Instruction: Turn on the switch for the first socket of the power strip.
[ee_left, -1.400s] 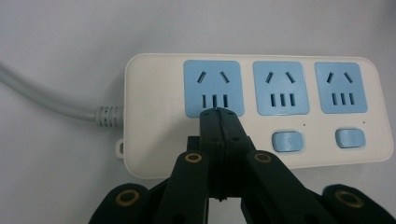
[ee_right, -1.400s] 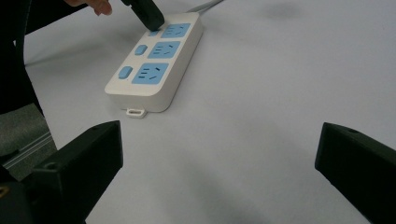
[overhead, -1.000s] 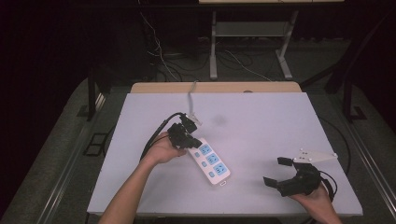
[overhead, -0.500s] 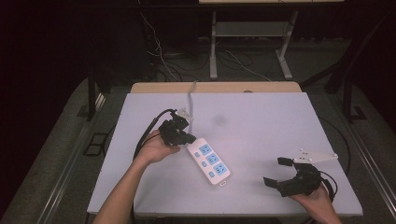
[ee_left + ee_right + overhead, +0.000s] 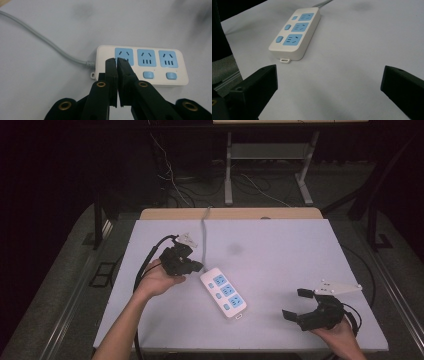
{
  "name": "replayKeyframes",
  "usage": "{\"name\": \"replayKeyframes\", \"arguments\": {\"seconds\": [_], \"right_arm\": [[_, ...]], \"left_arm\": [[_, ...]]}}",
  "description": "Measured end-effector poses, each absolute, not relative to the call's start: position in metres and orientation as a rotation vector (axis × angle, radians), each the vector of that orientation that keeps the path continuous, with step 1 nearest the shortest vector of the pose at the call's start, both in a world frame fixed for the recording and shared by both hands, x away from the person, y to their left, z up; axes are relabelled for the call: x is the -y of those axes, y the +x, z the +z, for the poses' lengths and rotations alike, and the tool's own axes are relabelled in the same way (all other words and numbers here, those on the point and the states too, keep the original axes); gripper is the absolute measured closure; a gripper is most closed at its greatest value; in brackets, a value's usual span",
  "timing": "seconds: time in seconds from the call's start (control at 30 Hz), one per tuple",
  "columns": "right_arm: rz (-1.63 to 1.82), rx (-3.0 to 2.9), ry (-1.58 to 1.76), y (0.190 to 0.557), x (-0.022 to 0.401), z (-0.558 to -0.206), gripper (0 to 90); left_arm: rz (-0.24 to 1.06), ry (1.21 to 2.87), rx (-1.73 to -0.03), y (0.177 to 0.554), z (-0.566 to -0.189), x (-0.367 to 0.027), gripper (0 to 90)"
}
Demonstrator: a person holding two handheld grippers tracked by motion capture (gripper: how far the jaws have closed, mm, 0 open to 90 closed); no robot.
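A white power strip (image 5: 223, 292) with three blue sockets and blue switches lies in the middle of the table, its grey cable (image 5: 204, 235) running to the far edge. My left gripper (image 5: 196, 267) hovers just left of the strip's cable end, jaws shut with nothing between them. In the left gripper view its tips (image 5: 116, 61) overlap the first socket of the power strip (image 5: 150, 65). My right gripper (image 5: 295, 304) rests at the front right, jaws wide open and empty. The power strip (image 5: 295, 32) lies well ahead of it in the right gripper view.
The pale table (image 5: 280, 250) ends in a wooden strip at the far edge. Dark floor with cables and a metal stand (image 5: 265, 165) lies beyond. Black cable (image 5: 150, 257) trails from the left gripper off the left side.
My left gripper has drawn back to the left, away from the middle of the power strip toward its cable end. The right gripper has stayed still.
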State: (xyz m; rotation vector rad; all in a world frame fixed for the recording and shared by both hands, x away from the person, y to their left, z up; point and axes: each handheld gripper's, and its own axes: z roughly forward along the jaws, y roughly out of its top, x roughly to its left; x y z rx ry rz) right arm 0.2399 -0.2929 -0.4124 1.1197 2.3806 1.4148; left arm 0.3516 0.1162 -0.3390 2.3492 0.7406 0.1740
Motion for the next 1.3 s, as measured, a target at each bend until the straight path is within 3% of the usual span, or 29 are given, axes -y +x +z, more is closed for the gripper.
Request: {"name": "replayKeyframes", "arguments": {"seconds": [0.23,0.47,0.63,0.83,1.07,1.3], "right_arm": [[1.416,-2.382,1.117,0.240,0.293,-0.412,0.5],[1.415,-2.385,1.119,0.240,0.292,-0.413,0.5],[1.416,-2.384,1.117,0.240,0.291,-0.413,0.5],[1.415,-2.387,1.117,0.240,0.291,-0.413,0.5],[1.413,-2.390,1.115,0.240,0.290,-0.414,0.5],[1.411,-2.392,1.119,0.240,0.290,-0.414,0.5]], "left_arm": [[0.206,2.306,-0.757,0.339,-0.331,-0.128,78.2],[0.229,2.257,-0.786,0.325,-0.326,-0.141,58.0],[0.258,2.214,-0.822,0.316,-0.329,-0.153,51.1],[0.221,2.181,-0.863,0.305,-0.337,-0.169,22.6],[0.215,2.126,-0.893,0.289,-0.347,-0.179,2.1],[0.228,2.052,-0.901,0.275,-0.358,-0.184,0.0]]}}
